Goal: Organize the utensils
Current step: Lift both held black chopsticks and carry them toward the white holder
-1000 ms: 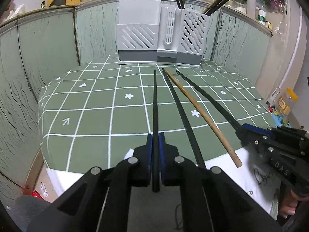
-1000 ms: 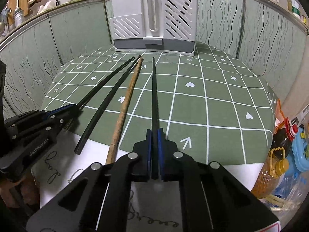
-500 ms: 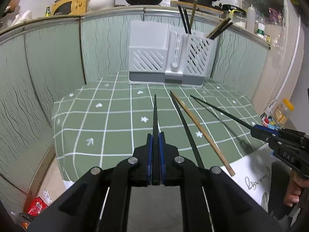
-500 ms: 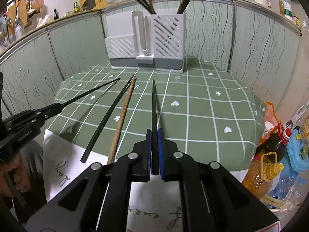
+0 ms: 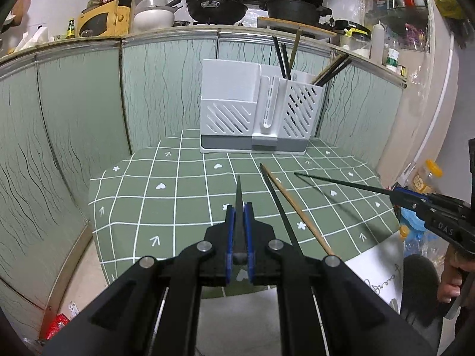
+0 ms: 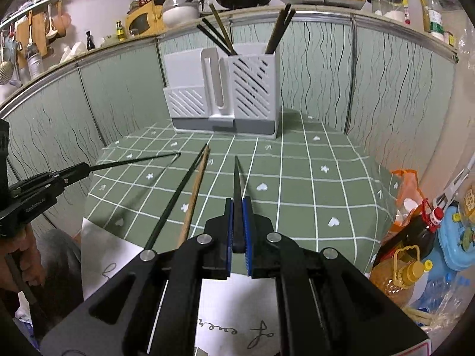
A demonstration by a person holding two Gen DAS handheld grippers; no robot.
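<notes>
Both grippers clamped on black chopsticks, in front of the white holder

The left gripper (image 5: 239, 219) pinches one black chopstick (image 5: 239, 191); the right gripper (image 6: 237, 216) pinches another (image 6: 236, 178). A black and a wooden chopstick (image 5: 299, 212) lie between them on the green cloth (image 5: 178, 207), before the utensil holder (image 5: 258, 109).

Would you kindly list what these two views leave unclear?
- Holder interior, both views: its walls hide how many chopsticks it contains.
- Paper writing, both views: the tools cover it.
- Shelf bottle labels: too small.
- Person's hand, left view: cut off by the edge.
</notes>
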